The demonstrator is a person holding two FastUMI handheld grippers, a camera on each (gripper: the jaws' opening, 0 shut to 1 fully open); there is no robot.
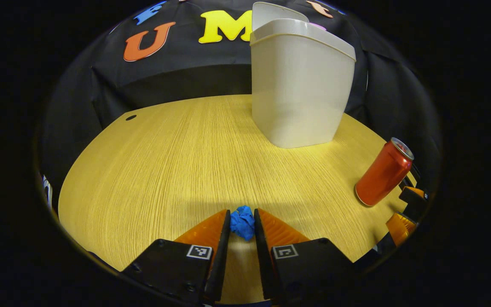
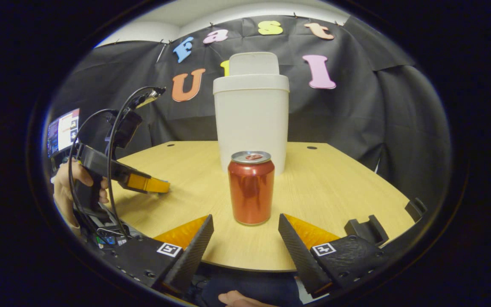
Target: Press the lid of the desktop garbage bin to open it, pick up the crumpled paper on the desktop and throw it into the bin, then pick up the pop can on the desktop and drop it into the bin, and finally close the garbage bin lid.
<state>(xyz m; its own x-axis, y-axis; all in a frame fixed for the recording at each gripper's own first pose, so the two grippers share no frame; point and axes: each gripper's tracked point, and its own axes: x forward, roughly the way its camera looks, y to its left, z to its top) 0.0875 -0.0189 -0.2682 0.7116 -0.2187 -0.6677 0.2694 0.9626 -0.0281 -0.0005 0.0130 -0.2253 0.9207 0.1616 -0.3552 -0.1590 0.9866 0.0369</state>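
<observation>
The garbage bin [image 2: 251,123] stands at the far side of the table [image 1: 164,149] with its lid [image 2: 254,63] tipped up. In front of it and toward the near edge, the left gripper [image 1: 242,224] is closed onto the crumpled paper [image 1: 243,221] — both fingers press its sides. The pop can [image 2: 251,187] stands upright just before the bin, ahead of the right gripper [image 2: 245,228], whose fingers are spread wide, holding nothing.
</observation>
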